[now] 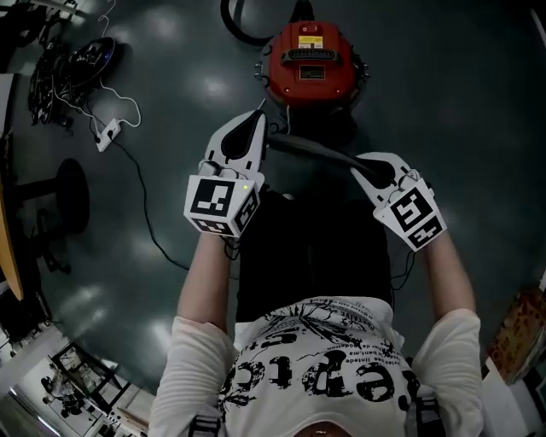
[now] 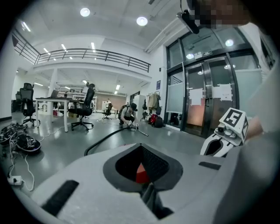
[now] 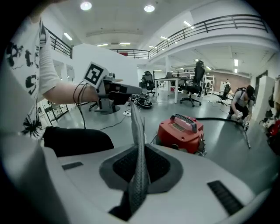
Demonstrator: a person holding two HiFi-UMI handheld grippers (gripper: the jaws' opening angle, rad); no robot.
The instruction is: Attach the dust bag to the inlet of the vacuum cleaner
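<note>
A red vacuum cleaner (image 1: 309,64) with a black handle stands on the grey floor ahead of me; in the right gripper view it sits just past the jaws (image 3: 181,131). The dust bag (image 1: 311,152) shows as a dark grey mesh strip stretched between both grippers. My left gripper (image 1: 260,128) is shut on its left end. My right gripper (image 1: 358,171) is shut on its right end, where the fabric (image 3: 139,162) stands edge-on between the jaws. The bag's lower part blends into the dark area below. A sliver of red (image 2: 141,173) shows through the left jaws.
A black hose (image 1: 239,26) curls behind the vacuum. A white power strip (image 1: 107,132) with cords and a cable tangle (image 1: 68,64) lie at the left, near a stool base (image 1: 64,196). A crouching person (image 3: 240,103) and office chairs (image 2: 83,109) are farther off.
</note>
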